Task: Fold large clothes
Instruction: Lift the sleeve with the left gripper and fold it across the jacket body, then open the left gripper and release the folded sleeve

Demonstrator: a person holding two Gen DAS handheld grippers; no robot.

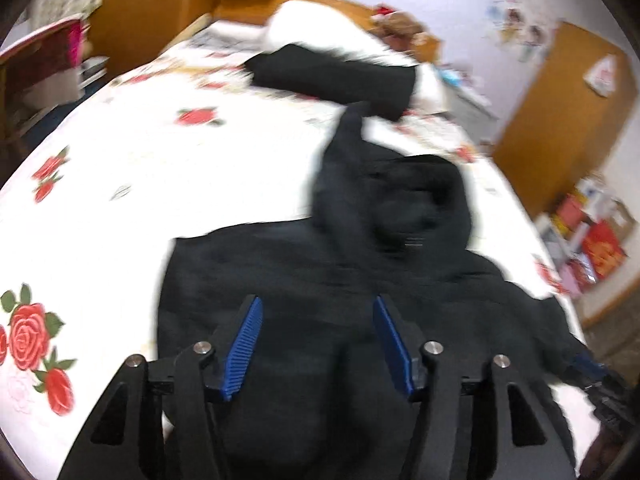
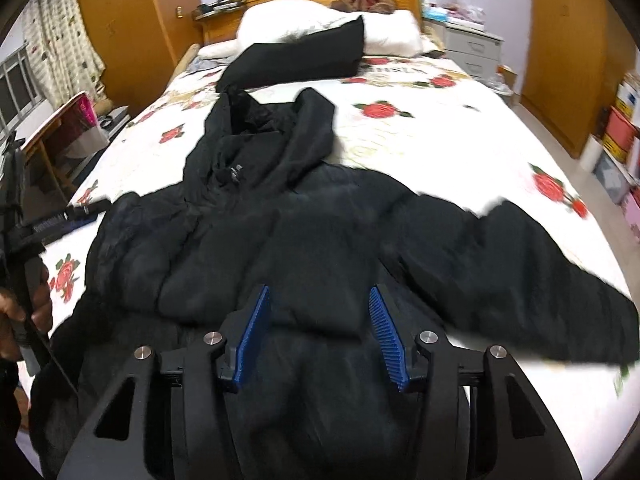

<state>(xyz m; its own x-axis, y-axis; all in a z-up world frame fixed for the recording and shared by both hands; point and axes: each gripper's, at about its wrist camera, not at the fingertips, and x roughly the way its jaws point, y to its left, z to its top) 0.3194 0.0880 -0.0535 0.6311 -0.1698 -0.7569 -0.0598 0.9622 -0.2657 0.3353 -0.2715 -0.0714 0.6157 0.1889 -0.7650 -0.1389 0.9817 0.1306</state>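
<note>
Two hand-held grippers held over a black jacket (image 2: 280,240) on the bed (image 2: 420,140).
Left hand-held gripper (image 1: 318,346) and right hand-held gripper (image 2: 320,334) are seen part open, nothing pinched; beyond, the hood is pointed toward the headboard, near a dark folded garment (image 2: 296,60).

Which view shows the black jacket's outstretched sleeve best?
The right wrist view: the black jacket lies sharp, its sleeve spread across the bed. The left wrist view is blurred, showing mostly hood and body.
</note>
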